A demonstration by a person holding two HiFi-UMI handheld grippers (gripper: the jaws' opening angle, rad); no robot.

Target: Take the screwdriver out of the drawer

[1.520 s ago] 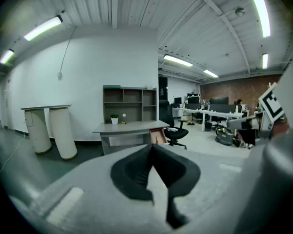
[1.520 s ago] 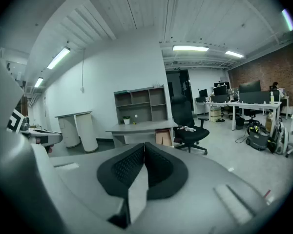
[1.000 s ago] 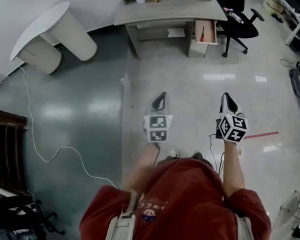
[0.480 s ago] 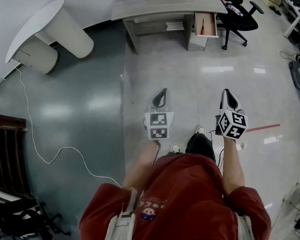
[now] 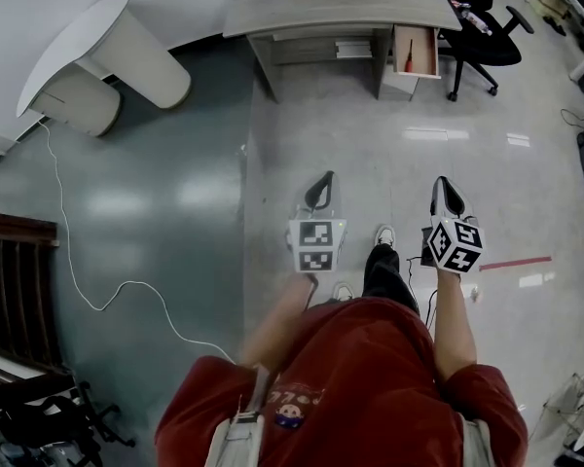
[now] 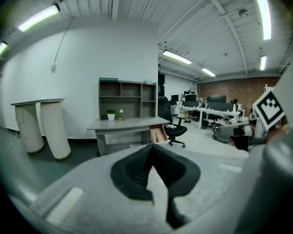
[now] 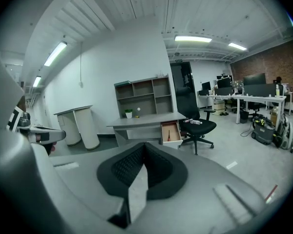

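Open your closed, empty left gripper (image 5: pixel 318 179) or right gripper (image 5: pixel 445 184) before the drawer (image 5: pixel 424 52), or you may shove the screwdriver (image 5: pixel 407 62) aside.

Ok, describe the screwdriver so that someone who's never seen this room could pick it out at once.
Find the long grey desk with the black office chair at its right end. The drawer beside that chair hangs open, and the screwdriver lies inside it. It has a red handle and is the only thing visible in that drawer.
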